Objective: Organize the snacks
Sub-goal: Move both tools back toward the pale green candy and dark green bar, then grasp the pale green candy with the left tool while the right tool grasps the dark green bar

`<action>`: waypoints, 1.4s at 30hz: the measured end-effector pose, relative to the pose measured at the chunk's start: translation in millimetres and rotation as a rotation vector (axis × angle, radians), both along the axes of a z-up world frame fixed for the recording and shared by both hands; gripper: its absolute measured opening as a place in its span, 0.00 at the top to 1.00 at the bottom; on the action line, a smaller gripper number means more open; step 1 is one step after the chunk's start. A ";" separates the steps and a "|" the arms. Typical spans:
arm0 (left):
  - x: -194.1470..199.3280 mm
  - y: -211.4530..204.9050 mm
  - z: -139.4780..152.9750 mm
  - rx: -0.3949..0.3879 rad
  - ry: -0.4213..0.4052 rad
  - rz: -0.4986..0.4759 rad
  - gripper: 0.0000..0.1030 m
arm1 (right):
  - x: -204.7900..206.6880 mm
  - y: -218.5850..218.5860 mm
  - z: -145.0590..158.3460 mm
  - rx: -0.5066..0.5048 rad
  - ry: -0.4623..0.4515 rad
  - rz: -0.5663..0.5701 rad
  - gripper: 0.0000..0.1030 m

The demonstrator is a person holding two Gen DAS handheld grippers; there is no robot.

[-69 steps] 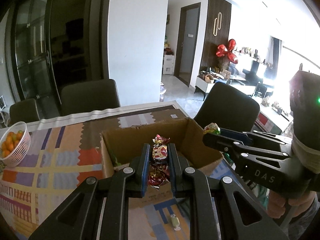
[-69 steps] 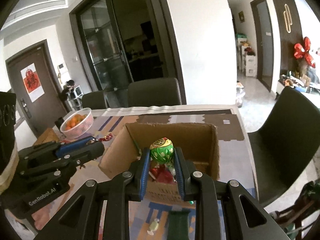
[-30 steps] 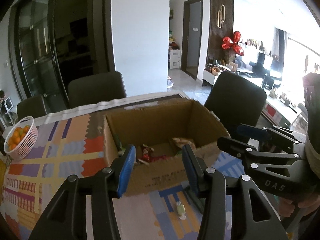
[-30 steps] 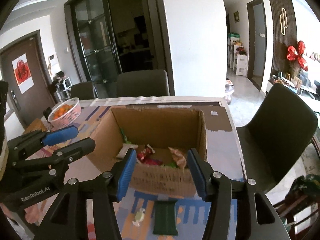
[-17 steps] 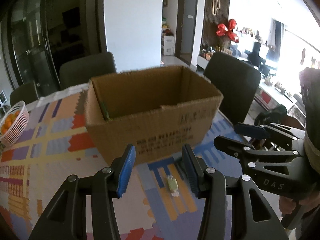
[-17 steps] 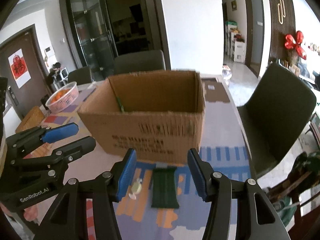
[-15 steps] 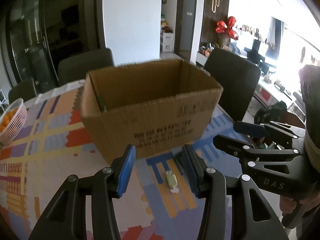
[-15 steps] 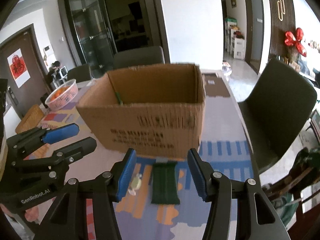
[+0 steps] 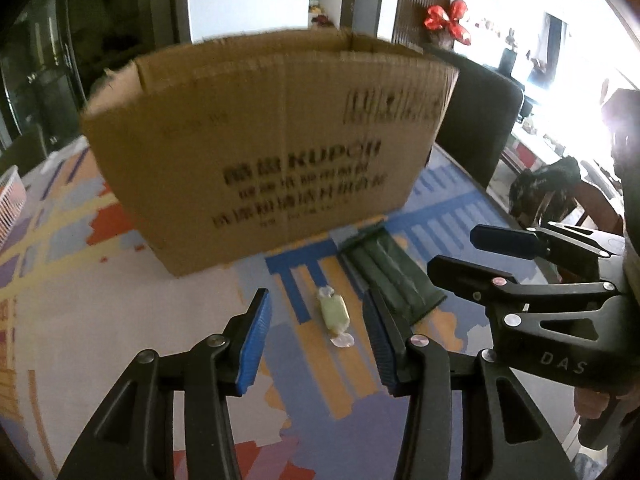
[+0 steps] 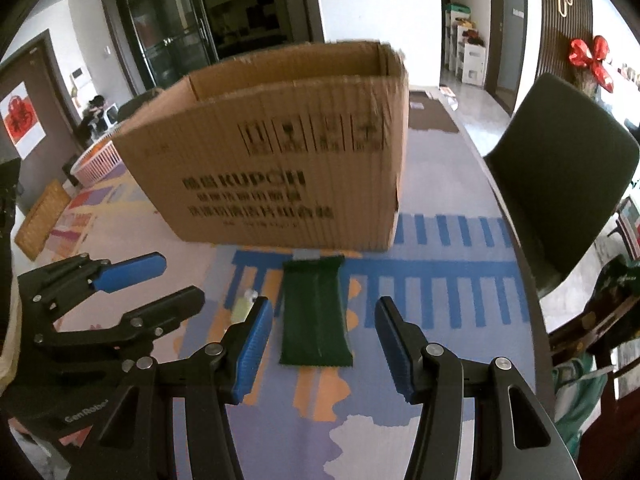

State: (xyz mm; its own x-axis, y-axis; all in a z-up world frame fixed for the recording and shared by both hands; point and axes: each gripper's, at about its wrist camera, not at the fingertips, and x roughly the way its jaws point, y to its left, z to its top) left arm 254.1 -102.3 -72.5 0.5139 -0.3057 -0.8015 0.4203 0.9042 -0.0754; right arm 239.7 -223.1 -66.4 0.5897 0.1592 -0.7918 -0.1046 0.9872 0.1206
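A brown cardboard box stands on the patterned table; it also shows in the right wrist view. In front of it lie a pale green wrapped candy and a dark green snack packet. My left gripper is open and empty, low over the table, with the candy between its fingers. My right gripper is open and empty, its fingers on either side of the green packet. The candy lies just left of it. Each gripper shows in the other's view.
The table carries a colourful patterned cloth. A white basket stands at the far left behind the box. A dark chair stands at the table's right edge. A wicker item lies at the left.
Both grippers let their candies go into the box, opened, then dropped down in front of the box toward the table. The candy and the green packet now lie close between the fingers.
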 end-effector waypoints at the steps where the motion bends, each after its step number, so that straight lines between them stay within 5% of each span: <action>1: 1.7 -1.8 -4.5 -0.001 0.016 -0.002 0.59 | 0.3 0.0 -2.5 0.000 0.007 0.000 0.47; 8: 10.7 -5.1 -28.1 0.000 0.080 -0.019 0.66 | 4.0 -2.4 -24.2 0.000 0.063 -0.006 0.47; 20: 17.7 -12.0 -40.7 0.037 0.077 -0.029 0.82 | 9.9 1.0 -37.1 0.006 0.099 0.007 0.47; 42: 8.9 23.4 -23.1 -0.027 0.065 0.050 0.82 | 38.6 34.5 -53.8 -0.083 0.120 0.047 0.47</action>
